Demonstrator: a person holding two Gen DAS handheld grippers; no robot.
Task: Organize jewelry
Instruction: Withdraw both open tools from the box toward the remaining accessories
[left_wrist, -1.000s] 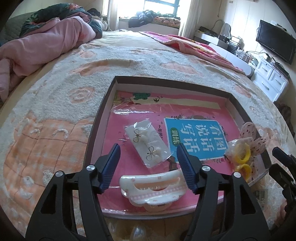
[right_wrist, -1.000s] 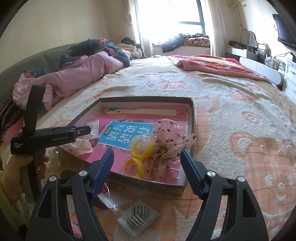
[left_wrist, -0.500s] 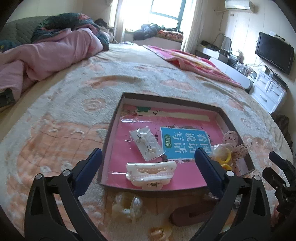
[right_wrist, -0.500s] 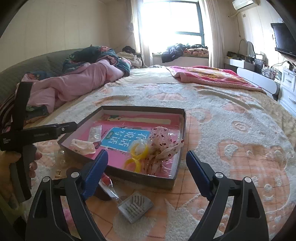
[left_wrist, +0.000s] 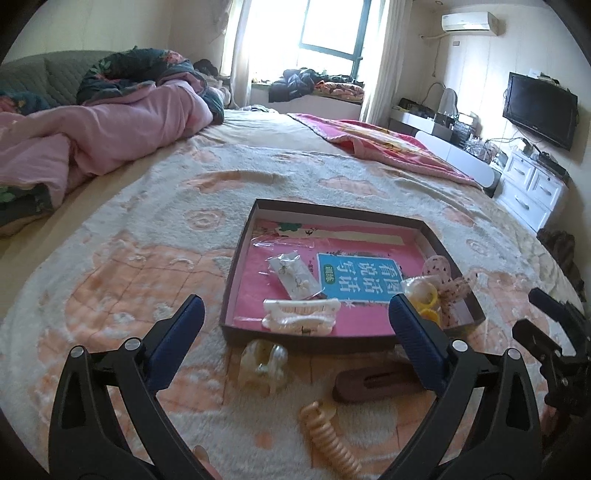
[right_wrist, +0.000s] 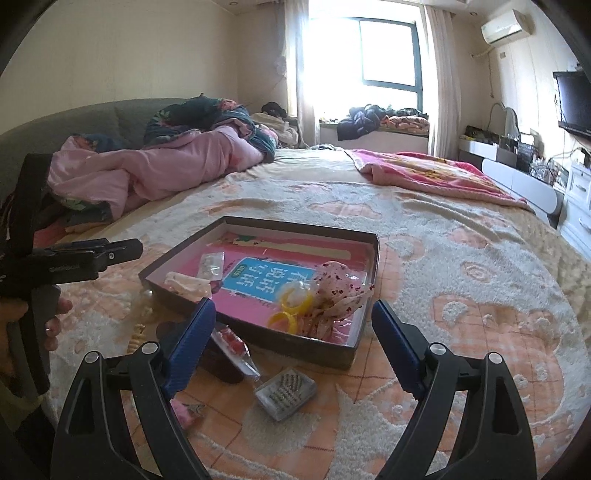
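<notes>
Both tongs — left tongs (left_wrist: 295, 317) and right tongs (right_wrist: 293, 319) — are gaping wide, gripping nothing. The clear claw clip (left_wrist: 263, 363) is lying loose on the bed just ahead of the left pair, nearer than the tray (left_wrist: 236, 280) beyond — where the white clip (left_wrist: 300, 316) is lying crosswise.

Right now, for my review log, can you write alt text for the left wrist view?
The open left tool hovers over a shallow box on a fuzzy bedspread, the box holding a white hair claw, bagged earrings and yellow rings. Outside its near wall lie a clear hair claw, a brown clip and a beige spiral tie.
</notes>
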